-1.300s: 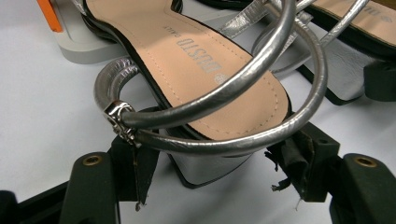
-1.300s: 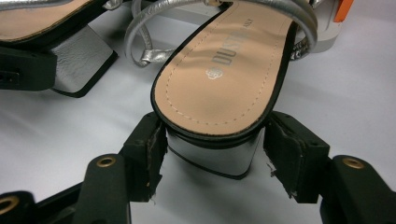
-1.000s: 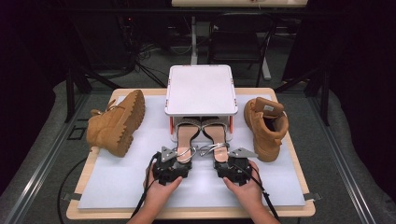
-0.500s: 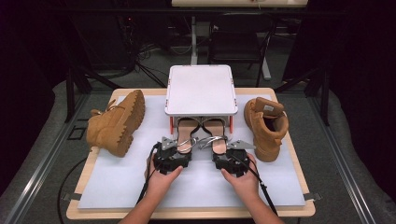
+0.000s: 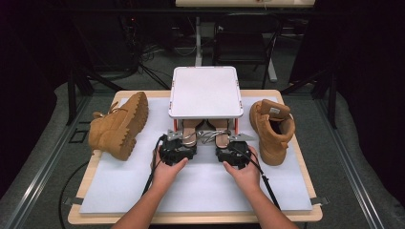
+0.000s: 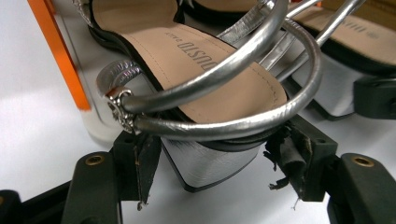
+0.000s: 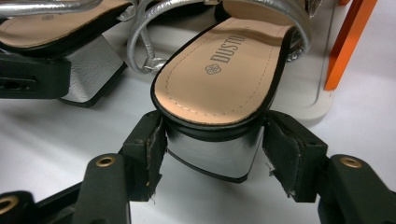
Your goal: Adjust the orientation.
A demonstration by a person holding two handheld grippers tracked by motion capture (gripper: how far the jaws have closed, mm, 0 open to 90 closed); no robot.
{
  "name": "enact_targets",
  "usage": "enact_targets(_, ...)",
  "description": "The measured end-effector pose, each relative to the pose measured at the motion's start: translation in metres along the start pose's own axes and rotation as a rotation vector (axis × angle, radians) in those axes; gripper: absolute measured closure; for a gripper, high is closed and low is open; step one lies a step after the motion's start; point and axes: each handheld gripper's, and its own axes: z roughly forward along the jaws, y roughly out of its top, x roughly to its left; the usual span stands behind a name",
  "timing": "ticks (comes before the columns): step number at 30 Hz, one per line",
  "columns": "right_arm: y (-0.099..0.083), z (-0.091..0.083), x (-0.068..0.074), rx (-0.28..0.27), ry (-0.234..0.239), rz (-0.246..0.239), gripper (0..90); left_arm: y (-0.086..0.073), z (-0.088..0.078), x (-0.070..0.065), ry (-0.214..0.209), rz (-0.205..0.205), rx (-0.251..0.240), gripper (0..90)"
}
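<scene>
Two silver strappy sandals with tan insoles and block heels lie side by side, toes under a small white stand [image 5: 204, 91]. My left gripper [image 5: 184, 139] [image 6: 215, 158] is shut on the block heel of the left sandal [image 5: 191, 128] [image 6: 201, 70], a pad on each side of it. In the same way my right gripper [image 5: 222, 140] [image 7: 215, 154] is shut on the heel of the right sandal [image 5: 220, 129] [image 7: 224, 70]. Both heels rest low over the white mat. The stand's top hides the front halves of the sandals in the high view.
The stand has orange legs [image 6: 58, 51] [image 7: 345, 46] close beside each sandal. A tan boot [image 5: 119, 125] lies on its side at the left. Another tan boot [image 5: 272, 129] stands upright at the right. The white mat [image 5: 191, 191] covers a wooden board.
Both hands have moved away from the person, sliding the two sandals farther in under the white stand. The grips on the heels are unchanged.
</scene>
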Motion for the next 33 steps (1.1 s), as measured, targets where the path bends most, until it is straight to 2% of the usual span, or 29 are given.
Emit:
enact_targets(1,0.001,0.002,-0.001,0.000,-0.002,0.002,40.1,0.001,0.002,0.000,-0.001,-0.008,-0.006,35.9)
enact_targets(3,0.003,0.006,-0.002,0.001,-0.009,-0.004,40.1,0.003,0.004,0.001,0.012,0.011,0.005,35.9)
enact_targets(12,0.014,0.016,-0.007,-0.003,-0.018,-0.004,40.1,0.009,0.018,0.005,0.024,0.007,-0.014,35.9)
enact_targets(18,0.015,0.020,-0.008,0.000,-0.018,-0.002,40.1,0.008,0.019,0.006,0.022,0.006,-0.019,35.7)
enact_targets(24,0.014,0.020,-0.008,-0.006,-0.020,0.013,40.1,0.007,0.018,0.006,0.020,-0.022,-0.012,35.8)
enact_targets(27,0.014,0.017,-0.008,-0.003,-0.008,0.021,42.0,0.007,0.014,0.005,0.020,-0.020,-0.009,37.1)
enact_targets(33,0.014,0.002,-0.004,-0.018,-0.019,-0.002,45.8,0.003,0.001,0.003,0.021,-0.027,-0.024,38.8)
